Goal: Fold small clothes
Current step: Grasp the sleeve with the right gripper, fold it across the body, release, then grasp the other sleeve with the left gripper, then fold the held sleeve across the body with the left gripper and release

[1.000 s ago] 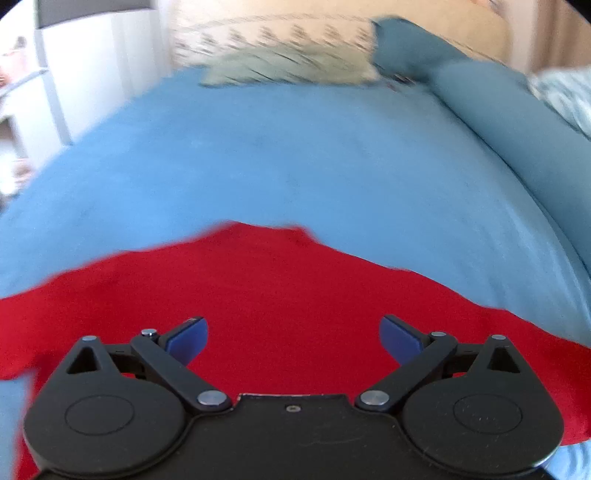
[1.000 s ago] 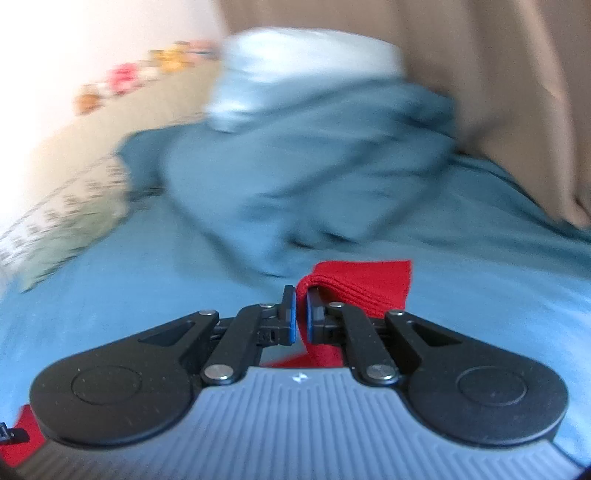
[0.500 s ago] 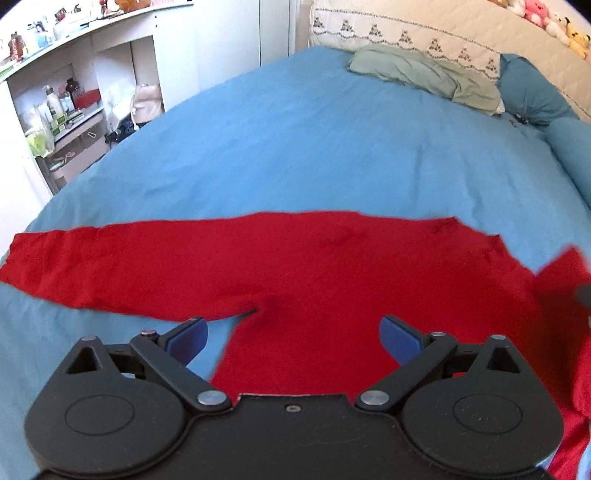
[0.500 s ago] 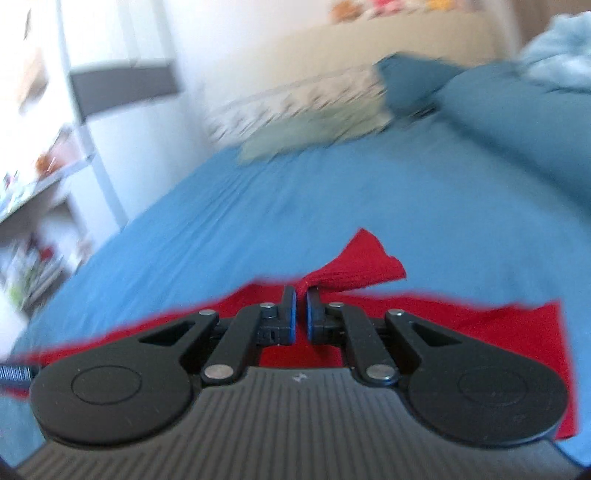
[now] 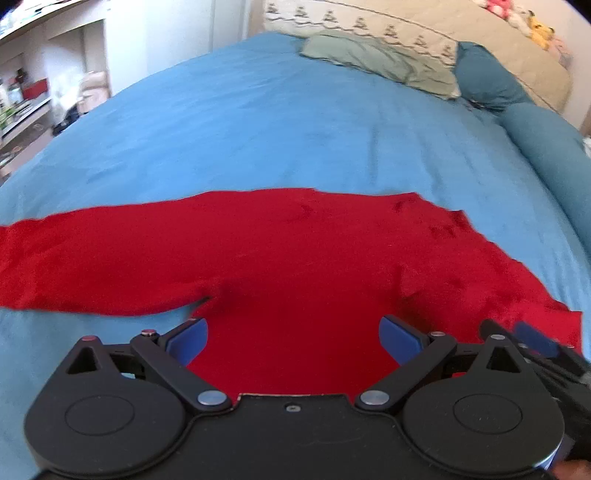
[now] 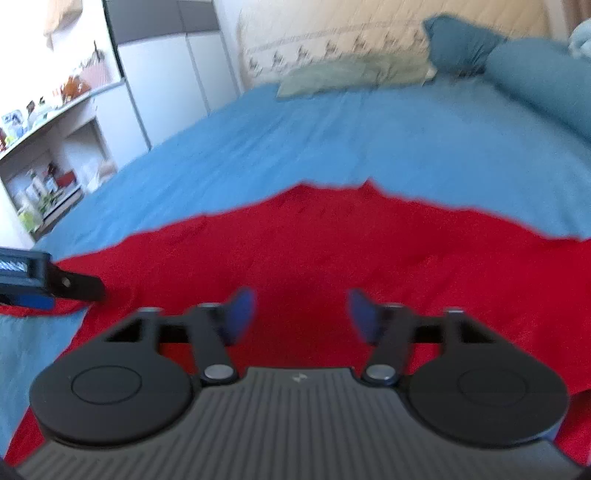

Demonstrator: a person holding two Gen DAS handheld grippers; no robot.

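Observation:
A red long-sleeved garment (image 5: 288, 251) lies spread flat on the blue bed cover (image 5: 280, 122), one sleeve stretched to the left. It also shows in the right wrist view (image 6: 332, 251). My left gripper (image 5: 293, 341) is open and empty, low over the garment's body. My right gripper (image 6: 301, 314) is open and empty over the garment. Its fingers (image 5: 535, 338) show at the right edge of the left wrist view, by the garment's right sleeve. The left gripper's finger (image 6: 44, 282) shows at the left edge of the right wrist view.
A grey-green folded cloth (image 5: 376, 61) lies at the far end of the bed by a patterned headboard (image 5: 424, 26). Teal pillows (image 5: 535, 129) line the right side. White shelves with clutter (image 6: 44, 162) stand to the left of the bed.
My right gripper, shut on a red sleeve end earlier, has let it go and now stands open over the flat garment. The left gripper stayed open and shifted slightly.

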